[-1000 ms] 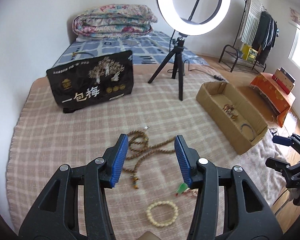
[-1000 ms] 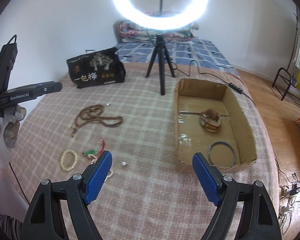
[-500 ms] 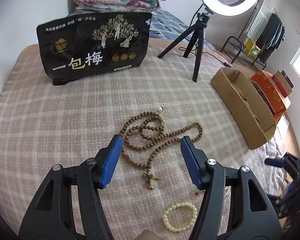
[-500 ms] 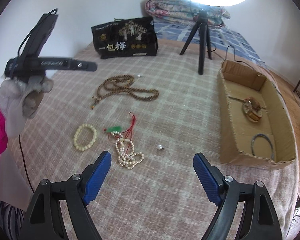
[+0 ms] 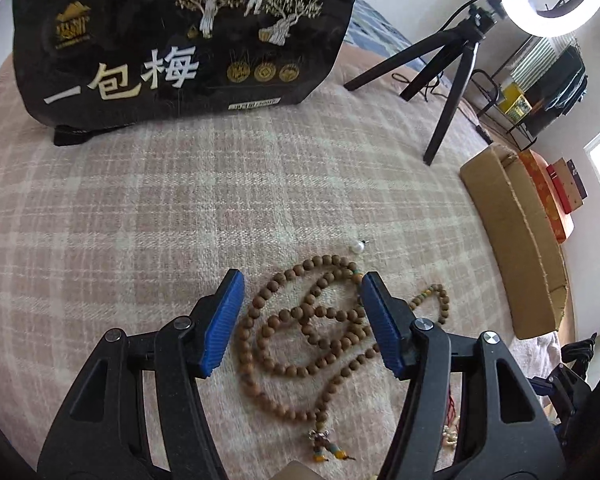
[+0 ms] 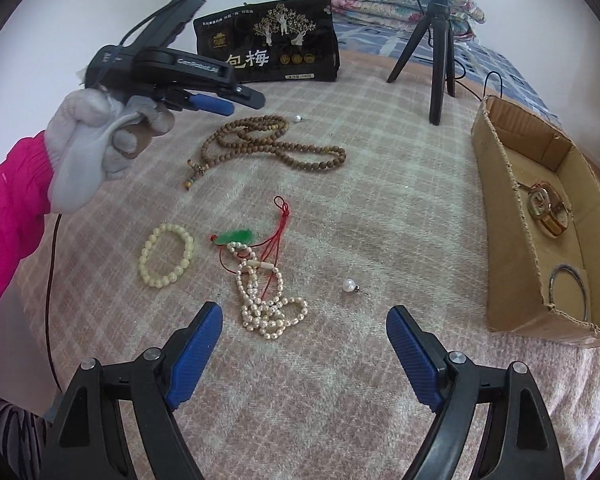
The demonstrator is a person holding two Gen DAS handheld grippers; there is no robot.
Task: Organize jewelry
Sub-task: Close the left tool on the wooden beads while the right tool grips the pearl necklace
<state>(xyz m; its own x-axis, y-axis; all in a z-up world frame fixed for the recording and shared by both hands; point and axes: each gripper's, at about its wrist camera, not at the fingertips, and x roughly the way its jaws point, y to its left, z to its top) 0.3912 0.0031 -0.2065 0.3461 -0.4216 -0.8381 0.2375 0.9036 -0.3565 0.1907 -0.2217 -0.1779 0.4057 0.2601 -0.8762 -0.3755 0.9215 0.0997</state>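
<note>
Hanging just above the brown wooden bead necklace point(image 5: 300, 320), the left hand-held gripper point(image 5: 300, 312) had its blue pads spread wide, with the coiled loops lying between and beyond them, nothing held. The likeliest trouble was a partial grasp: the strand lay in several overlapping loops, so the pads could pinch only one loop and let the rest trail, snag on the blanket's nap or swing against the rim of the cardboard box point(image 6: 512, 184). A loose pearl earring point(image 5: 357, 246) sat just beyond the necklace, on the side away from the box's open top, and could be knocked off if the strand dragged. The right hand-held gripper point(image 6: 304, 344) was also wide and empty, poised near the white pearl necklace point(image 6: 268, 300), whose strands were tangled with a red-corded green pendant point(image 6: 236, 237); lifting one would probably pull the other. A cream bead bracelet point(image 6: 166, 256) lay farther from the box than that tangle, and a second pearl earring point(image 6: 350, 285) lay between tangle and box. The box already held a gold watch point(image 6: 546, 210) and a dark bangle point(image 6: 568, 286). Everything rested on a pink plaid blanket point(image 6: 380, 200) over a bed, soft and yielding, with a black snack bag point(image 5: 180, 40) and a ring light on a tripod point(image 5: 452, 64) standing beyond the box's far end.
</note>
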